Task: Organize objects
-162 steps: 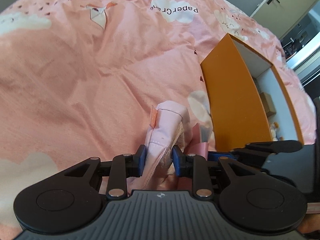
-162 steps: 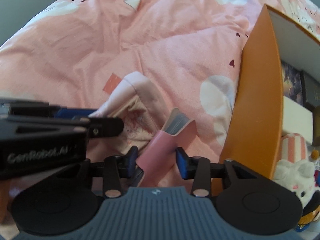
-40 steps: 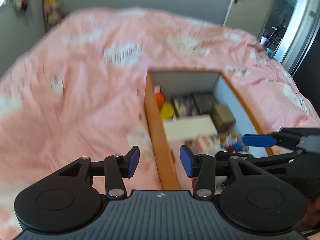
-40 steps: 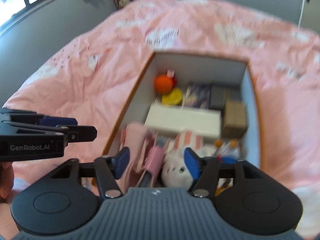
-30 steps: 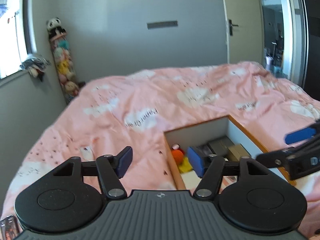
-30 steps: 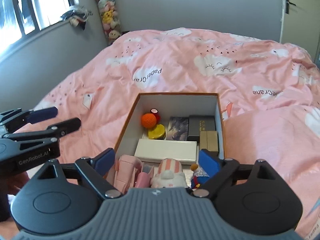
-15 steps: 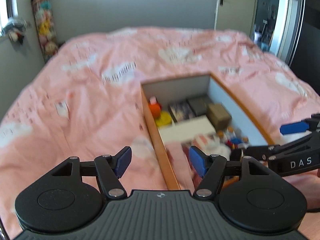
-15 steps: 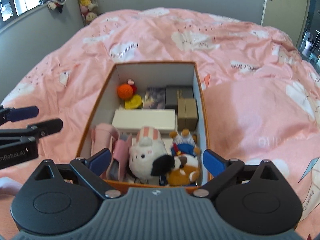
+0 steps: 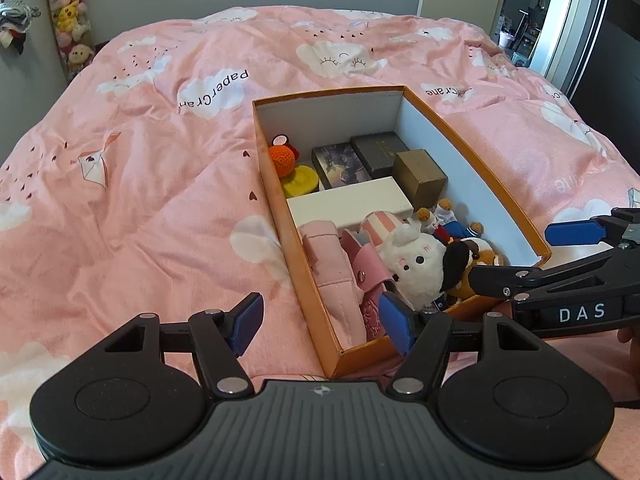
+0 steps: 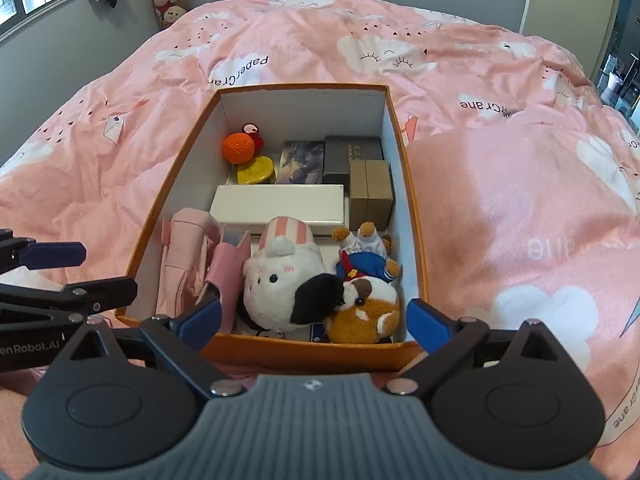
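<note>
Two claws, left claw (image 9: pixel 320 322) and right claw (image 10: pixel 314 320), spread wide and empty, near the orange box (image 10: pixel 152 224) of toys on the bed (image 10: pixel 500 200).

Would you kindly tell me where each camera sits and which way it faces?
Left wrist: behind the open left tool, facing the box from its near-left corner; the right tool shows at right.
Right wrist: behind the open right tool, centred over the box's near end; the left tool shows at left.
Shared: box, bedspread.

Plush toys (image 10: pixel 320 284) hide whatever lies on the box (image 10: pixel 416 240) floor beneath
</note>
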Demonstrator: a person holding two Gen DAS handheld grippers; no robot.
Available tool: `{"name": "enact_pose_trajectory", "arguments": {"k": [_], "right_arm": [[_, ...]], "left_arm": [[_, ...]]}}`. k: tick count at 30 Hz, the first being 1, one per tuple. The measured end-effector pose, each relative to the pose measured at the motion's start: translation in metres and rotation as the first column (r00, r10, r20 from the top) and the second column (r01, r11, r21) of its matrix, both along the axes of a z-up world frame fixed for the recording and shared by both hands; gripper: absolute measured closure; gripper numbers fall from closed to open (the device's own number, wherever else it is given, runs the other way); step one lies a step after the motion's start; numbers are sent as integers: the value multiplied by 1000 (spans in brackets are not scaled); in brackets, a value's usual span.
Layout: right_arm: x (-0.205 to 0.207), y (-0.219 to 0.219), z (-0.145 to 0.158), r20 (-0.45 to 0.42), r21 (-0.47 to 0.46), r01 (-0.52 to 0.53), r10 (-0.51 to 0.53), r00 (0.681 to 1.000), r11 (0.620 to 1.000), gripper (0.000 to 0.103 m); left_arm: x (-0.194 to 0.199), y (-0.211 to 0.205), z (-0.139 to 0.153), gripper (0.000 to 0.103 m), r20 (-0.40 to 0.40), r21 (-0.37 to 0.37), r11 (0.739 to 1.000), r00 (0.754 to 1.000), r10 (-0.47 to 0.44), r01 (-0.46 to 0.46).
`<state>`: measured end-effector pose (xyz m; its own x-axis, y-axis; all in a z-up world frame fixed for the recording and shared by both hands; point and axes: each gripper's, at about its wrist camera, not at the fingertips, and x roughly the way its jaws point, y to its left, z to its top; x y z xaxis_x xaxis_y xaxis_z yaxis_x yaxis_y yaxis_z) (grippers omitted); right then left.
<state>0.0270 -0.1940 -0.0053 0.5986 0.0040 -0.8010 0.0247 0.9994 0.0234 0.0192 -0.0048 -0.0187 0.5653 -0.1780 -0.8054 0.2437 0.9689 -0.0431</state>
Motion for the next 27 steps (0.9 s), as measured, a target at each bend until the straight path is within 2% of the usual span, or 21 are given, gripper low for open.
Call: {"name": "enact_pose_trajectory", "arguments": {"k": [27], "right_arm": [[-2, 2, -2, -11, 14, -17, 17, 1000, 1000, 4]], "left_arm": [[2, -3, -2, 25, -17, 17, 1000, 1000, 2, -2]]}}
